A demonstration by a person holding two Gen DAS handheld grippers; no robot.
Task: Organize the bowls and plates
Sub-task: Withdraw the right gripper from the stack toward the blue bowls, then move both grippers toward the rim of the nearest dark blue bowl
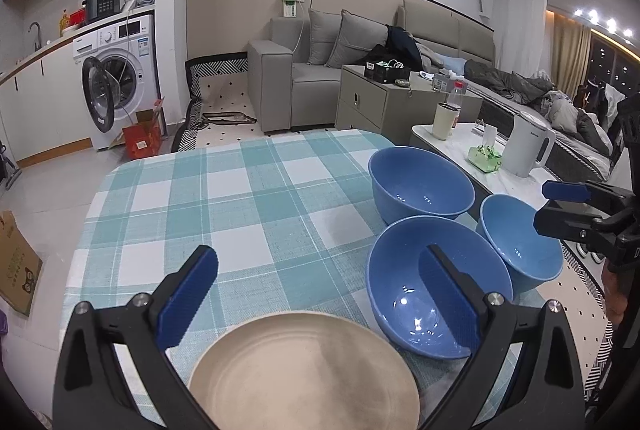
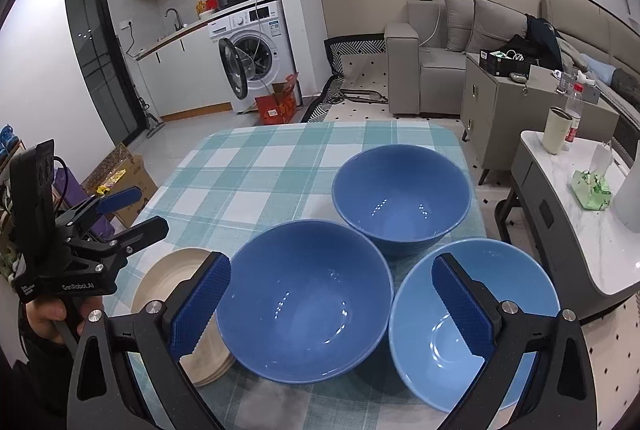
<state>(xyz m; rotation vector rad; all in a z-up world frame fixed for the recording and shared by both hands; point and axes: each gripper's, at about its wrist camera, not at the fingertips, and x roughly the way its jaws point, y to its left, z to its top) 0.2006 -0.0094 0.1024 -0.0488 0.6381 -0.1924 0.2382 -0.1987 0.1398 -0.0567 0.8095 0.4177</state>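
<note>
A stack of beige plates lies at the near left of the checked table. Three blue bowls stand upright in a cluster to its right: a dark near bowl, a dark far bowl and a lighter bowl. My left gripper hovers open over the plates, holding nothing. My right gripper is open above the near and lighter bowls, also holding nothing.
A marble side table to the right carries a white kettle, a cup, a bottle and a green tissue pack. Cardboard boxes sit on the floor at left. A hand grips the left tool.
</note>
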